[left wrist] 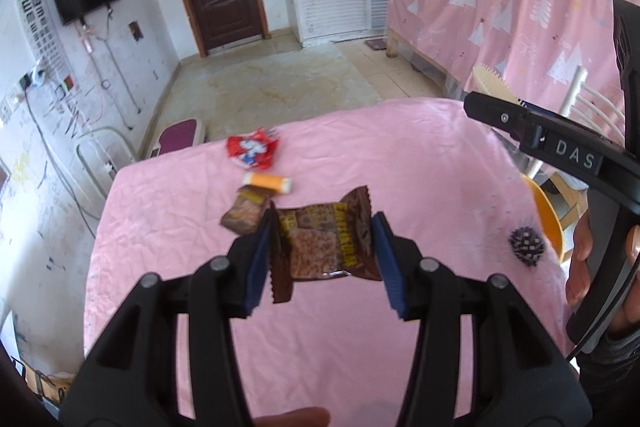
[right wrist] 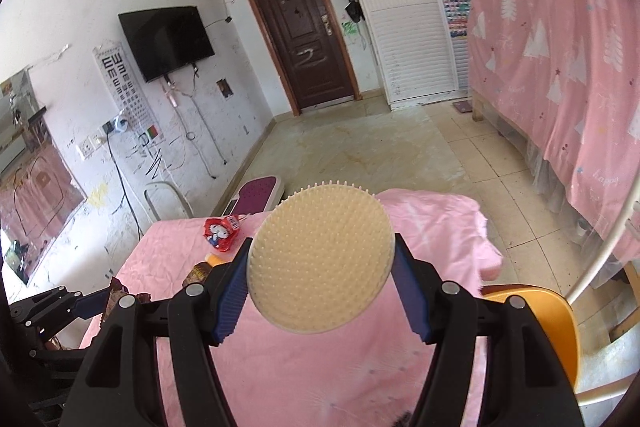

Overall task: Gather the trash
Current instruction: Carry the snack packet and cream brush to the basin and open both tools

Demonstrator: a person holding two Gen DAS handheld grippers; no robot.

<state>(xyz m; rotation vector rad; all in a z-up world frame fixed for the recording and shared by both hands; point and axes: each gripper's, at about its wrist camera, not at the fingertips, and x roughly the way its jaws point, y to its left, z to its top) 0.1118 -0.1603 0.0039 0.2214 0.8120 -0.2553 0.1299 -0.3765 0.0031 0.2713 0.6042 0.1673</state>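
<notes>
Brown wrapper [left wrist: 326,241] in L gripper [left wrist: 322,259], lifted.

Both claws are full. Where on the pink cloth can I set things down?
Free: the wide bare pink quilted cloth nearest you, and the stretch between the brown snack wrappers and the black spiky ball. Crowded: the far-left end, with the red wrapper, orange tube and small brown packet.

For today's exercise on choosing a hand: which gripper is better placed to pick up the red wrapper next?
Neither is free yet. The left gripper holds a brown snack packet; the right gripper holds a cream brush. The red wrapper lies ahead of the left, so probably left, once emptied.
</notes>
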